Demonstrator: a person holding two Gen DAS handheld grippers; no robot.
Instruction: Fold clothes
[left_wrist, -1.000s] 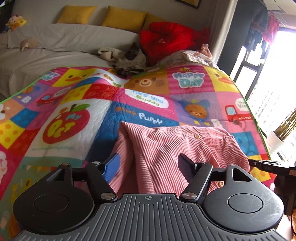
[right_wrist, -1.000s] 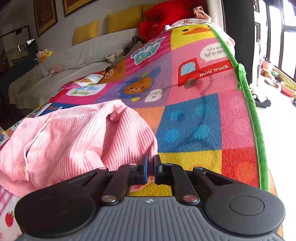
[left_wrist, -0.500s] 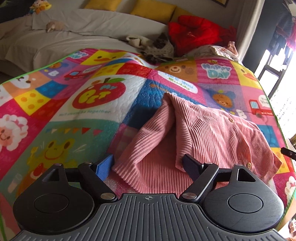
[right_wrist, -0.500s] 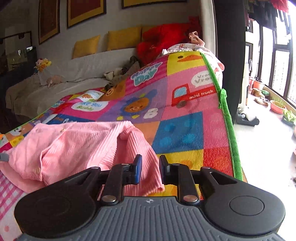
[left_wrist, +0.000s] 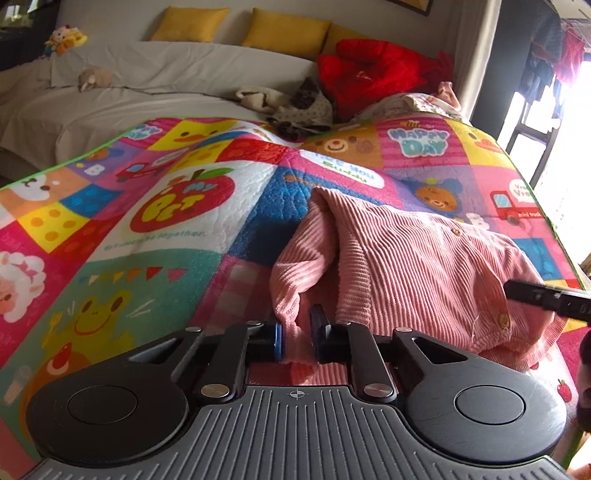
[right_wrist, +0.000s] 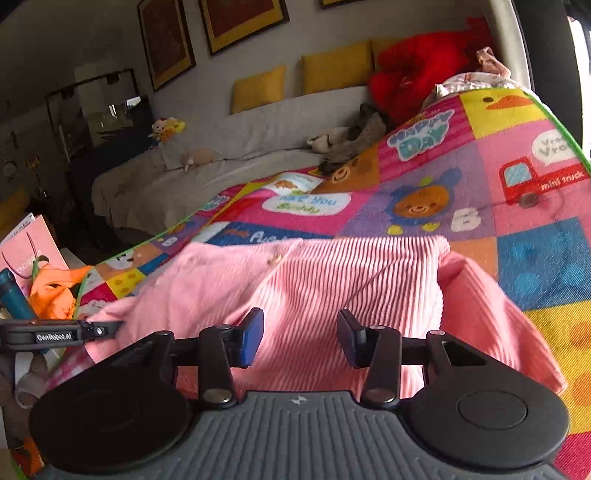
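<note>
Since the earlier frames the left tool (left_wrist: 295, 341) has been closing and now pinches a fold at the near edge of the pink shirt (left_wrist: 417, 266); before, its jaws stood wide either side of that edge. The right tool (right_wrist: 301, 339), which had been clamped on the shirt's far corner, has been opening; it now stands partly open with the cloth lying under and between its jaws, not gripped.

The shirt lies bunched on the colourful quilt (left_wrist: 177, 206), near its front edge and towards the window side, with a row of buttons showing along one edge.

It is ribbed, soft cloth: light, limp, and likely to sag and drag rather than hold a shape. It should not slip much against the quilt or the pads. The best holds are probably hems, corners or the button edge, where the fabric is doubled; a pinch in the middle would likely only lift a tent of cloth.
</note>
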